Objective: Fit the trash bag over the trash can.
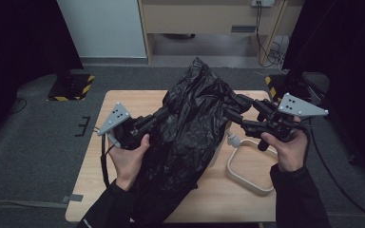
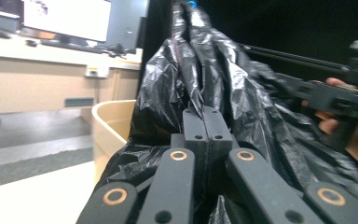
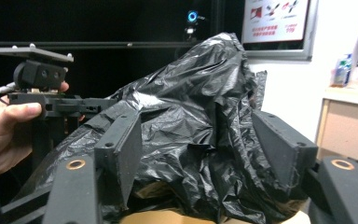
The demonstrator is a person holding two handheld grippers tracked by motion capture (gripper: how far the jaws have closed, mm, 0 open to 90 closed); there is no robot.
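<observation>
A large crumpled black plastic bag [image 1: 195, 118] stands in the middle of the wooden table [image 1: 123, 104], rising to a peak at the back. My left gripper [image 1: 164, 114] reaches into its left side. In the left gripper view the jaws [image 2: 204, 112] are pressed together on a fold of the bag [image 2: 242, 93]. My right gripper [image 1: 235, 109] is at the bag's right side. In the right gripper view its jaws [image 3: 200, 130] stand wide apart, with the bag's bulge [image 3: 191, 93] between them and the right pad clear of it.
A shallow beige tray [image 1: 247, 183] lies at the front right of the table, below my right hand. A small white capped object [image 1: 233, 139] pokes out from under the bag beside it. Dark floor surrounds the table, with a cabinet and cables behind.
</observation>
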